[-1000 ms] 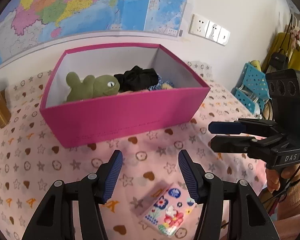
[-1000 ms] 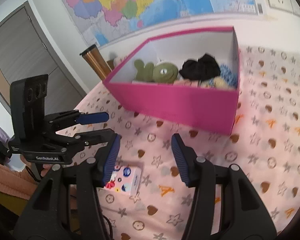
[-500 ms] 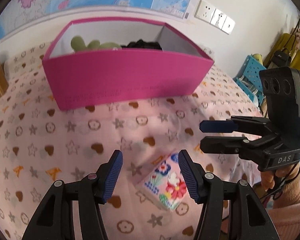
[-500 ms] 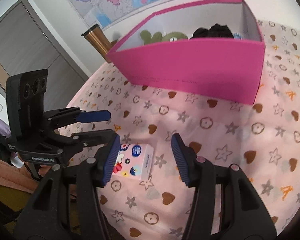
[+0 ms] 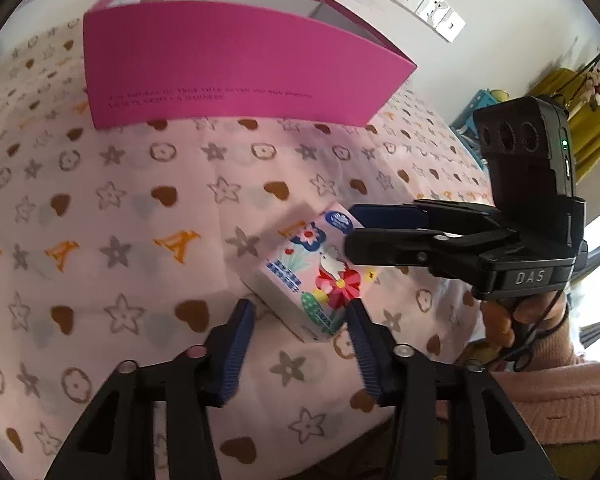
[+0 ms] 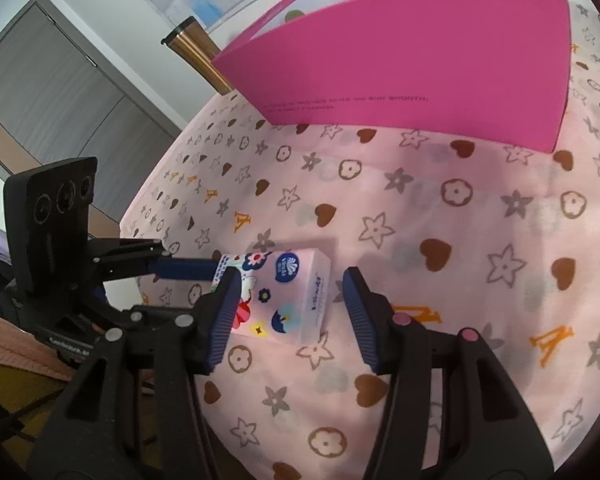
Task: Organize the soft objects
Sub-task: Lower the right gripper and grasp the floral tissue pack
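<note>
Tissue pack (image 5: pixel 314 276), pink w/ flower print, lies flat on the pink patterned cloth (image 5: pixel 140 200), well in front of the magenta box (image 5: pixel 236 68).

Left gripper (image 5: pixel 300 312): jaws closing, at a medium-narrow gap. Near end of pack sits between its 2 blue pads. Right pad tip is at the pack's near-right corner; left pad (image 5: pixel 240 332) is clear of the pack, cloth visible in the gap. Contact on the right side can't be confirmed. Pack not lifted.

Right gripper (image 6: pixel 288 284): jaws parted at a medium gap. In rt wrist view the pack (image 6: pixel 284 296) lies between the 2 pads. Left pad overlaps the pack's printed top on the left; right pad (image 6: pixel 358 312) stands off from the pack's white side face, cloth showing between. In left wrist view this gripper (image 5: pixel 350 228) comes in from the right, its 2 fingers stacked 1 above the other over the pack's far-right end. Can't tell if they touch it.

So 2 grippers meet at the same pack from roughly crossing directions: left from the pack's near end, right across its far part. In rt wrist view the left gripper (image 6: pixel 214 268) enters from the left, blue finger reaching the pack's left edge.

Box: long side wall faces both cams, small dark print on it; a bit of green (image 6: pixel 294 14) peeks over the rim. Gold-brown cylinder (image 6: pixel 198 56) stands left of box in rt view. Person's hand (image 5: pixel 512 320) and pink sleeve hold the rt gripper handle.
</note>
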